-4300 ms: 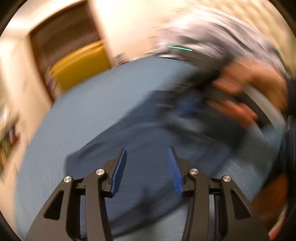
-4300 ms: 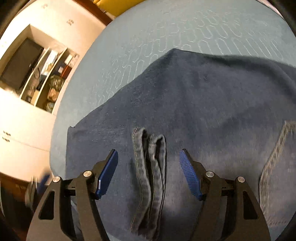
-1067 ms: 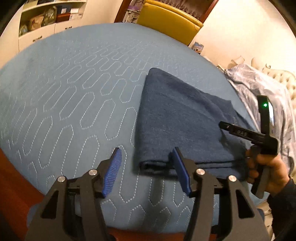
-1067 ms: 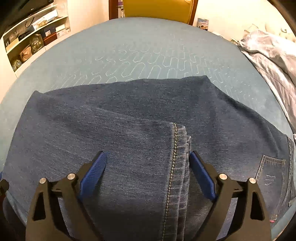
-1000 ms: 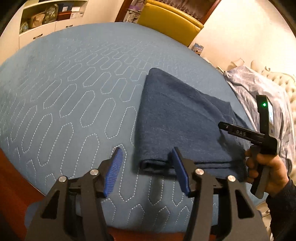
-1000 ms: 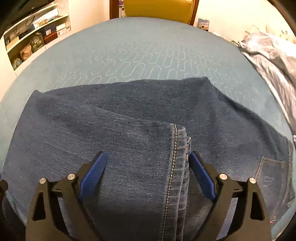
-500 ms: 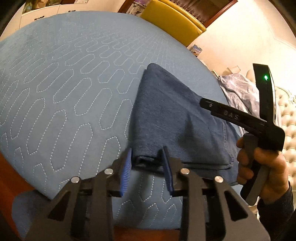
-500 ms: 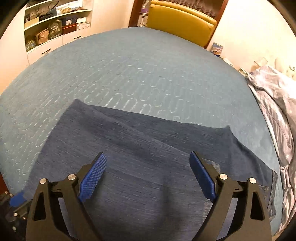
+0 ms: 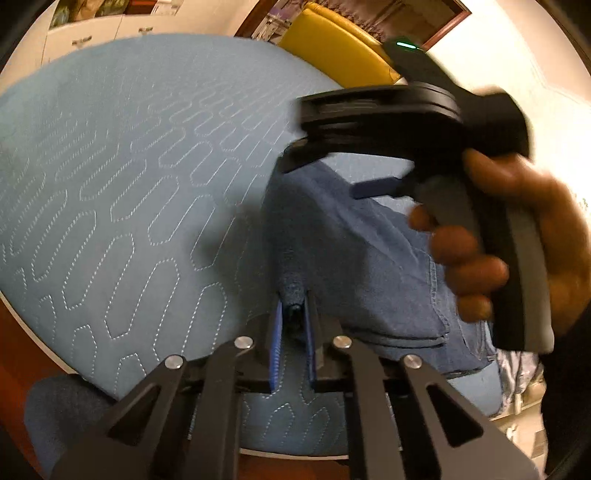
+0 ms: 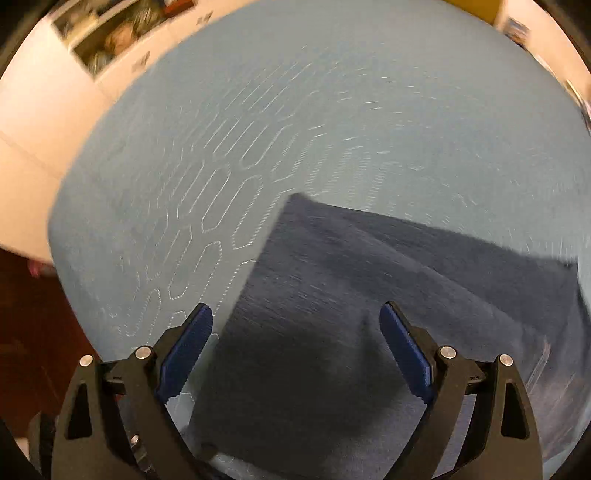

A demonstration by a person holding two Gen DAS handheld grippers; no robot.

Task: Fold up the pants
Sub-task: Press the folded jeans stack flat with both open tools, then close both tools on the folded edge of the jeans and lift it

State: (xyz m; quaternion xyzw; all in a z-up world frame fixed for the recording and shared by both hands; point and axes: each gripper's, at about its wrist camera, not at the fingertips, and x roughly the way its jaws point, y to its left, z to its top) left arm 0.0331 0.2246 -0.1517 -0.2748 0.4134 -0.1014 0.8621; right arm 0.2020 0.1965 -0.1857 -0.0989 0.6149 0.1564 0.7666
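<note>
On the bed [image 9: 110, 155], pants [image 9: 354, 258] lie part-folded; left tongs [image 9: 293, 332] closing on their near corner, right tongs [image 10: 295, 347] wide, another fold likely left.

The folded pants [image 9: 354, 251] are laid on the quilted bedspread [image 9: 122, 177], towards its near edge. Their near left corner is caught between the closing jaws of the left gripper [image 9: 293, 317]. To the right of that corner, above the pants, the right gripper [image 9: 373, 184] is held in a hand [image 9: 517, 236]. In the right wrist view the right gripper [image 10: 295, 347] is seen with jaws spread wide over the pants [image 10: 369, 314], apparently not touching them, though the picture is blurred. A chair [image 9: 332, 48] is placed behind the bed, and a cupboard [image 9: 96, 29] at the far left.
</note>
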